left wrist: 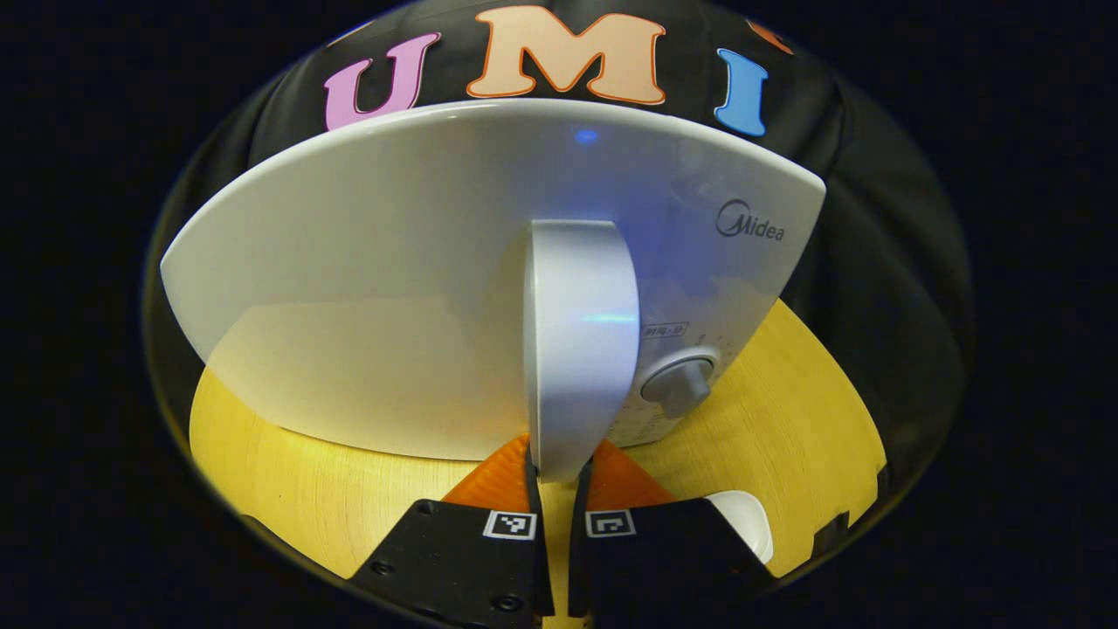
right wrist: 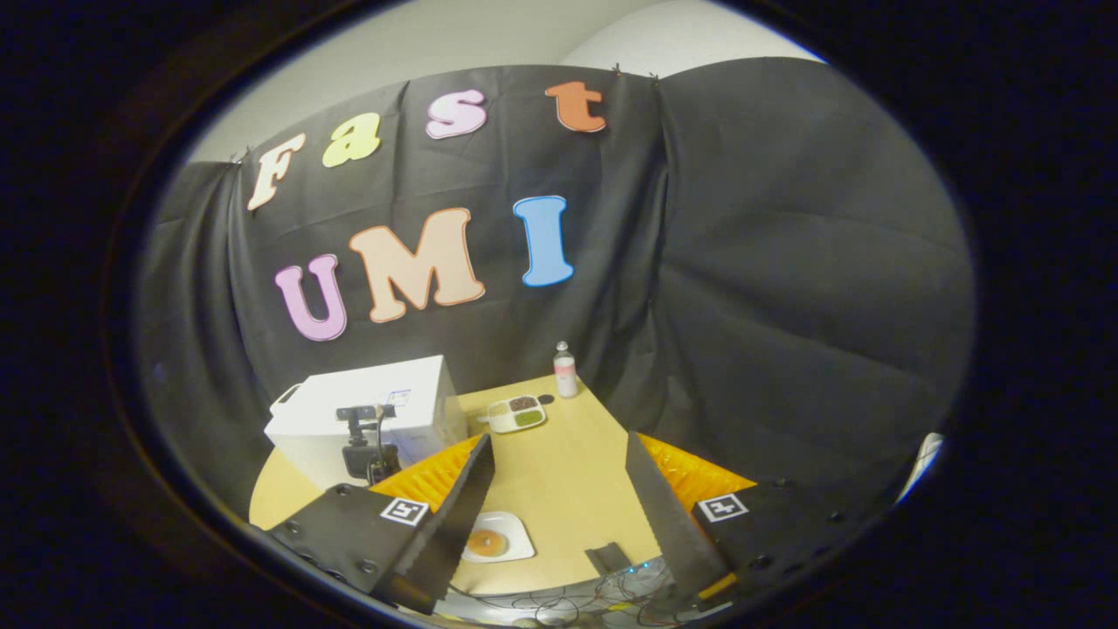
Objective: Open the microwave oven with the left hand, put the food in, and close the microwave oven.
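The left gripper [left wrist: 559,502] is right up against the white microwave oven [left wrist: 393,288], its jaws narrowed around the lower end of the tall silver-grey door handle [left wrist: 581,349], one finger on either side; whether both actually press on it I cannot tell. Just right of the handle sits a round grey dial [left wrist: 679,384]. The oven stands near the rim of the round pale wooden table [left wrist: 786,419].

From the right gripper view, higher and well back, the right gripper [right wrist: 559,489] hangs with jaws wide and nothing between them. Below lies bare tabletop [right wrist: 568,472], with a white square plate carrying a brown ring-shaped pastry [right wrist: 487,542] close to the near edge. Farther off stand the oven [right wrist: 376,411], a divided white tray of food [right wrist: 517,413] beside it, and a small clear bottle [right wrist: 565,370] at the far edge.
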The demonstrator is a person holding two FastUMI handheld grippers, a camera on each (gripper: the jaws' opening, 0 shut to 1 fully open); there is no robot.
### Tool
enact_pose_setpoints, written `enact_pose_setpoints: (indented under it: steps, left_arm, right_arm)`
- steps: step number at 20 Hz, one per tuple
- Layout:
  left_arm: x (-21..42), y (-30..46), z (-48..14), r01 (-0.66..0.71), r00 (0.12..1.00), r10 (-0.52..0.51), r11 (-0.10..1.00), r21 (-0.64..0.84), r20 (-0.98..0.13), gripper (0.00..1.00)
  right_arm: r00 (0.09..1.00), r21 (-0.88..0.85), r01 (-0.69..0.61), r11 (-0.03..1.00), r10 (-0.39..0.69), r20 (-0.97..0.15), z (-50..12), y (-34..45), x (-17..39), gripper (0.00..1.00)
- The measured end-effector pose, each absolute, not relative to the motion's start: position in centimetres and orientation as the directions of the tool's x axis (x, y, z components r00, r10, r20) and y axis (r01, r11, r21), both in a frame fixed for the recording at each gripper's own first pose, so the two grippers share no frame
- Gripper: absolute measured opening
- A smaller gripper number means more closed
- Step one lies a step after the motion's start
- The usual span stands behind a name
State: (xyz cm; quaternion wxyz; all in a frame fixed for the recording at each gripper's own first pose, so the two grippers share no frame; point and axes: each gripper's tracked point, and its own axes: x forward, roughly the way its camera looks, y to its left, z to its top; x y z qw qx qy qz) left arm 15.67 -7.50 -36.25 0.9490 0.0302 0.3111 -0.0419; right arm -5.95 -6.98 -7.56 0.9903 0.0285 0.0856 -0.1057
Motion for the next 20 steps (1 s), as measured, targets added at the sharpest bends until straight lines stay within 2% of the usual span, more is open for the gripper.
enact_pose_setpoints:
  steps: [1, 2, 3, 5, 8, 11, 13, 14, 15, 17, 18, 20]
  left_arm:
    - [15.7, -7.5, -36.2, 0.082, 0.808, -0.052, 0.996, 0.025, -0.586, 0.05]
    - [15.6, -7.5, -36.2, 0.069, 0.812, -0.045, 0.997, 0.019, -0.583, 0.05]
    - [15.6, -7.4, -36.2, 0.063, 0.814, -0.041, 0.998, 0.017, -0.579, 0.05]
    - [14.8, -7.4, -36.4, 0.064, 0.803, -0.045, 0.998, 0.011, -0.594, 0.05]
    - [10.4, -6.4, -36.2, 0.093, 0.835, -0.062, 0.995, 0.029, -0.547, 0.04]
    - [5.5, -4.6, -36.4, 0.072, 0.828, -0.058, 0.997, 0.004, -0.557, 0.03]
    - [3.5, -3.3, -36.3, 0.052, 0.825, -0.029, 0.998, 0.025, -0.565, 0.05]
    - [2.7, -2.8, -36.3, 0.040, 0.824, -0.010, 0.998, 0.040, -0.567, 0.05]
    - [2.0, -2.2, -36.3, 0.021, 0.824, 0.009, 0.999, 0.048, -0.567, 0.06]
    - [0.6, -1.1, -36.4, -0.025, 0.816, 0.043, 0.999, 0.040, -0.576, 0.07]
    - [0.2, -0.5, -36.4, -0.048, 0.815, 0.061, 0.998, 0.038, -0.576, 0.07]
    - [-1.1, 0.6, -36.3, -0.092, 0.813, 0.098, 0.995, 0.039, -0.574, 0.09]
  right_arm:
    - [0.964, 0.035, 0.202, 0.979, -0.193, -0.183, -7.7, -6.8, -5.9, 0.96]
    - [0.965, 0.032, 0.190, 0.981, -0.180, -0.191, -8.2, -6.7, -5.6, 0.92]
    - [0.965, 0.032, 0.177, 0.984, -0.167, -0.203, -8.5, -6.5, -5.4, 0.96]
    - [0.965, 0.036, 0.144, 0.989, -0.132, -0.227, -9.3, -6.0, -4.8, 0.92]
    - [0.964, 0.025, 0.091, 0.995, -0.082, -0.254, -10.3, -5.4, -3.7, 0.92]
    - [0.957, 0.017, 0.013, 1.000, -0.008, -0.290, -11.6, -4.1, -2.4, 0.92]
    - [0.954, -0.009, -0.035, 0.999, 0.031, -0.297, -12.0, -3.5, -1.7, 0.92]
    - [0.952, -0.020, -0.059, 0.998, 0.050, -0.303, -12.5, -3.1, -1.5, 0.96]
    - [0.948, -0.028, -0.082, 0.996, 0.069, -0.311, -12.9, -2.7, -1.3, 0.92]
    - [0.938, -0.033, -0.130, 0.991, 0.112, -0.328, -13.9, -1.9, -1.2, 0.92]
    - [0.931, -0.033, -0.153, 0.988, 0.133, -0.340, -14.4, -1.5, -1.1, 0.96]
    - [0.915, -0.036, -0.191, 0.981, 0.164, -0.369, -15.8, -1.1, -0.9, 0.92]
